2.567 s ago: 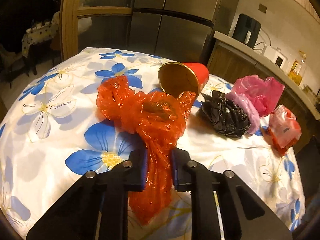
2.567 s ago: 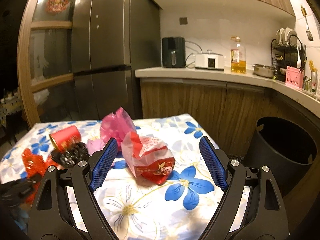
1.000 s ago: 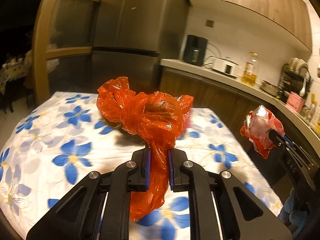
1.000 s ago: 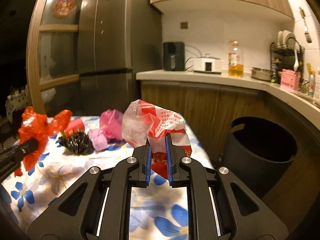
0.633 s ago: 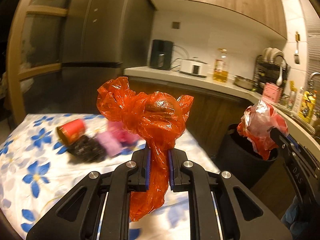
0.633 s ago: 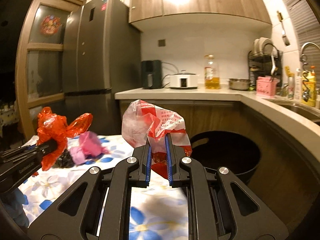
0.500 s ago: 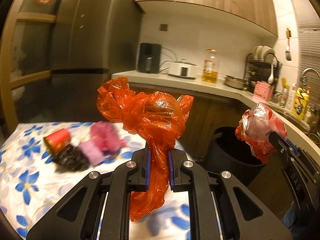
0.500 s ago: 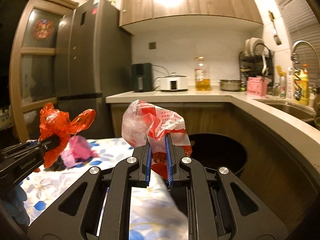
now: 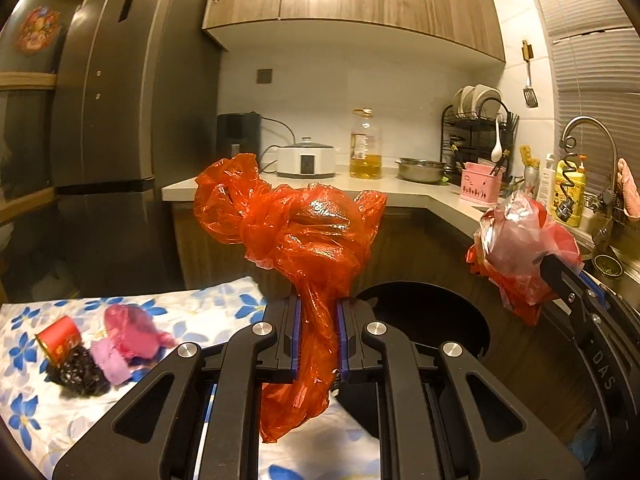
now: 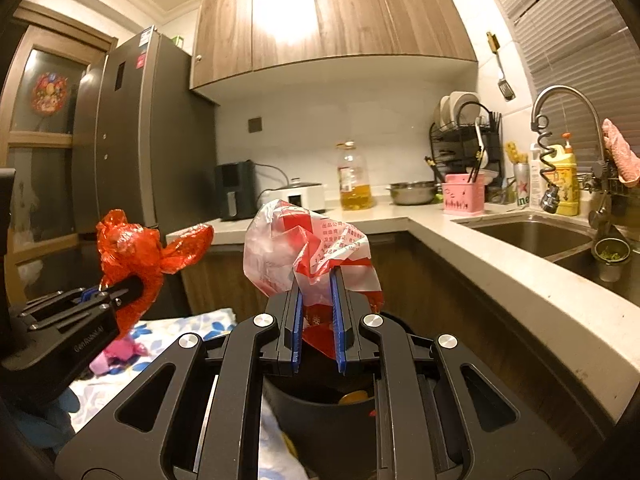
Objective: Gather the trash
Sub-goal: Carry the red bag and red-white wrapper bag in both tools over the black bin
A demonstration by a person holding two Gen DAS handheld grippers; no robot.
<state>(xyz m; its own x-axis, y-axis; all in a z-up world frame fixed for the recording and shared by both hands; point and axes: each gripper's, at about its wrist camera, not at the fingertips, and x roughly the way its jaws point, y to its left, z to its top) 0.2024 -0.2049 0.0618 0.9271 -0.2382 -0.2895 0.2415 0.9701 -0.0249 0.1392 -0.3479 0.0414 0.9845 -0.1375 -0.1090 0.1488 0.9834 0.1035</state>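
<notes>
The left gripper [image 9: 318, 336] is being kept squeezed on the neck of an orange bag [image 9: 304, 232], which is being held up in the air with its long tail hanging down between the blue pads. Far over by the left edge of the table [image 9: 36, 420], a red can [image 9: 56, 336], a black bag [image 9: 76, 372] and a pink bag [image 9: 128, 332] are being left for later. Ahead and lower down, the black bin [image 9: 460, 320] is being shown with its mouth open, just past the table's right end. The orange bag is being held a little to the left of that mouth, not yet over it.

Further right, the right gripper [image 10: 318, 320] is being kept clamped on a red and white bag [image 10: 304, 248]. In the right wrist view the bin [image 10: 320, 420] is seen right under this bag, so the right hand is judged to be nearer. Its bag can probably be dropped first, and the orange one is still needing to be carried a bit more to the right.
</notes>
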